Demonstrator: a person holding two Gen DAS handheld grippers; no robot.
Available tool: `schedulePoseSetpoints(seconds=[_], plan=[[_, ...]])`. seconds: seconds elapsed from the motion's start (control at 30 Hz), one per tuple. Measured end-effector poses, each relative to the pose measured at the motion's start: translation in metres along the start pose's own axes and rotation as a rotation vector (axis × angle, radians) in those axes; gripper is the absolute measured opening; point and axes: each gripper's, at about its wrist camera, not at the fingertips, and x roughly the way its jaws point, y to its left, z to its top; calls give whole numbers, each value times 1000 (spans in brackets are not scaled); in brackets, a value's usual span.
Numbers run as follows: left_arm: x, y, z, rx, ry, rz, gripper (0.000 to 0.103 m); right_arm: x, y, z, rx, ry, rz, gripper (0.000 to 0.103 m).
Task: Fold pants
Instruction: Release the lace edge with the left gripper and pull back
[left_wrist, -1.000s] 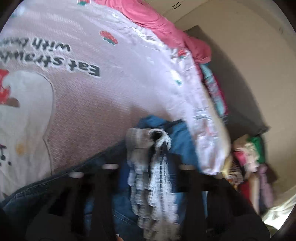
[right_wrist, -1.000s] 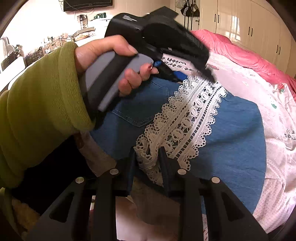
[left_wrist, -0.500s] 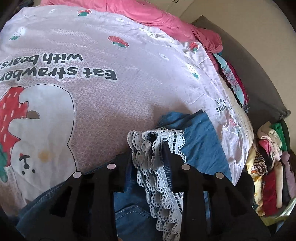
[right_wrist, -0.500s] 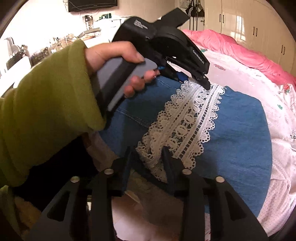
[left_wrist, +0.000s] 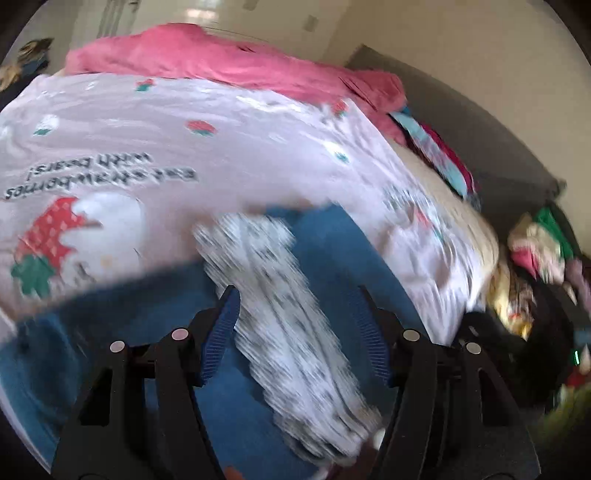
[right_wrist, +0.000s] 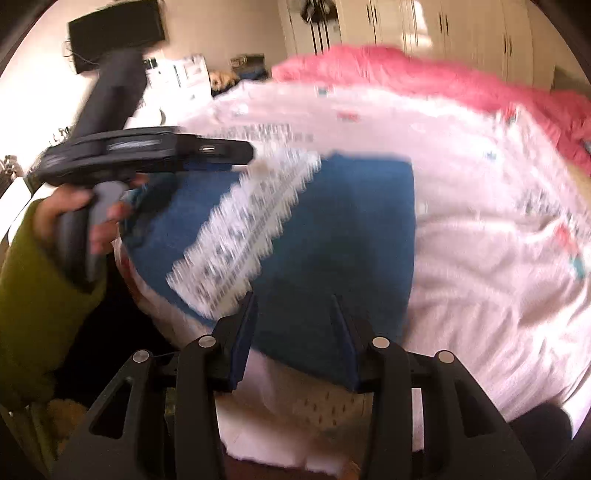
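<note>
The blue denim pants (right_wrist: 340, 236) lie folded on the bed, with a white lace strip (right_wrist: 243, 229) running across them. They also show in the left wrist view (left_wrist: 347, 258), with the lace (left_wrist: 280, 306) between the fingers. My left gripper (left_wrist: 299, 306) is open and empty, just above the pants. My right gripper (right_wrist: 295, 310) is open and empty, at the pants' near edge. The left gripper's body (right_wrist: 140, 151) shows in the right wrist view, held by a hand in a green sleeve, at the pants' far left corner. Both views are motion-blurred.
The bed has a pale pink cover (left_wrist: 221, 147) printed with strawberries and a bear, and a pink duvet (left_wrist: 229, 59) at its far end. A heap of clothes (left_wrist: 535, 258) lies beside the bed on the right. Wardrobes (right_wrist: 443, 33) stand behind.
Both grippers have opened and let go of the lace-trimmed pants. Both have pulled back from the cloth, which now lies flat on the bed.
</note>
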Motion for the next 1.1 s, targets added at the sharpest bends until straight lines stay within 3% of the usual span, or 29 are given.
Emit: schedulePoseSetpoints(seconds=[0.13, 0.27, 0.53, 0.67, 0.87, 0.9, 0.97, 1.1], plan=[[7, -32, -33, 121, 74, 71, 55, 14, -9, -14, 26, 88, -59, 39], [23, -33, -56, 128, 145, 120, 55, 16, -15, -25, 57, 98, -42, 40], [22, -30, -61, 117, 153, 139, 56, 14, -23, -28, 112, 78, 5, 41], [7, -34, -62, 93, 129, 141, 61, -3, -32, -29, 184, 42, 98, 66], [-20, -33, -64, 69, 85, 166, 65, -26, -36, -24, 210, -27, 102, 67], [-24, -32, -64, 62, 79, 173, 67, -28, -36, -22, 216, -35, 107, 78], [-33, -27, -64, 42, 62, 193, 70, -34, -37, -20, 224, -63, 99, 90], [-53, -18, -64, 6, 22, 223, 75, -36, -36, -10, 227, -76, 84, 90]])
